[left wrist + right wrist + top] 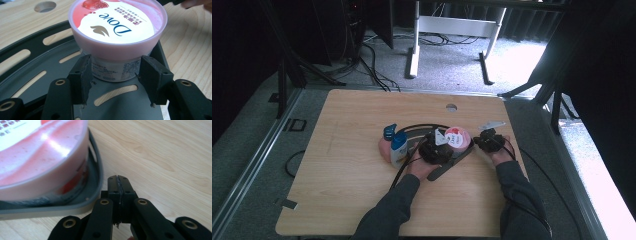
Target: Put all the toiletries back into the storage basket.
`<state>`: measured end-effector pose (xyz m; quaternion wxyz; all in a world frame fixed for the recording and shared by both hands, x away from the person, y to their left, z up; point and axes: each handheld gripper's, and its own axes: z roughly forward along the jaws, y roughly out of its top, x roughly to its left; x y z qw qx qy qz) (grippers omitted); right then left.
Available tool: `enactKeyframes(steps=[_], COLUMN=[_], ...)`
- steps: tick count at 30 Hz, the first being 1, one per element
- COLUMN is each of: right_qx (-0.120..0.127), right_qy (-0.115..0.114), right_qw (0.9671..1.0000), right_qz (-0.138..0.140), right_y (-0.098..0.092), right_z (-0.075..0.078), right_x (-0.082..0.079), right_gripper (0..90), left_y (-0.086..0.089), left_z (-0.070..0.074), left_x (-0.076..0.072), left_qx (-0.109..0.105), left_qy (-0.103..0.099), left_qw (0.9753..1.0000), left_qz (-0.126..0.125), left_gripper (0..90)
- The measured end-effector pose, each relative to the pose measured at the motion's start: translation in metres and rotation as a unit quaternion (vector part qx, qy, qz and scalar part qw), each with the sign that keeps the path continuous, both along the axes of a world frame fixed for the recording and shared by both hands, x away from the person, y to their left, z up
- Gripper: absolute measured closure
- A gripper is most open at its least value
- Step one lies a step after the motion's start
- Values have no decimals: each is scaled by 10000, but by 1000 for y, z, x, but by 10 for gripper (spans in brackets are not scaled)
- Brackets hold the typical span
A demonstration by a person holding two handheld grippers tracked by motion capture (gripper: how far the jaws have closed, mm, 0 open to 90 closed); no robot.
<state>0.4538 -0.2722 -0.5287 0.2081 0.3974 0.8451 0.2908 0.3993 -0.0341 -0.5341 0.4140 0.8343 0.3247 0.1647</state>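
A pink Dove jar point(115, 22) with a white label on its lid stands on a dark grey slotted tray point(30, 47). My left gripper point(115, 72) is shut on the jar's narrow lower body, one pad pressed on each side below the wide lid. In the high view the jar point(456, 136) sits at the table's middle right, with the left gripper point(435, 145) just in front of it. My right gripper point(118, 180) is shut with nothing between its jaws. It rests low over the bare wood, right beside the tray's rim point(96, 177) and the jar point(42, 162).
A white bottle with a blue cap point(398, 145) and a pink object point(385, 149) stand left of the tray. The wooden table point(337, 170) has a cable hole point(451, 107) near its far edge. Black cables trail across the tabletop from both grippers.
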Motion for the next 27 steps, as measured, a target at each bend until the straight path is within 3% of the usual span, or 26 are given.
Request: enactKeyframes(steps=[7, 15, 18, 27], right_qx=[253, 325, 295, 205], right_qy=[107, 109, 102, 65], right_qw=[9993, 9992, 9994, 9994], right_qz=[240, 224, 161, 263], right_y=[-7, -10, -11, -18], right_z=[-4, -4, -2, 0], right_x=[-2, -5, -7, -24], right_gripper=[900, 898, 846, 726], left_y=[-3, -5, -5, 4], left_z=[0, 0, 2, 8], left_x=[1, 0, -4, -23], left_qx=[-56, -70, -3, -232], left_qy=[14, 52, 29, 97], left_qw=[10000, 10000, 10000, 9997], left_qz=[-29, -15, 27, -42], left_gripper=[485, 483, 467, 487])
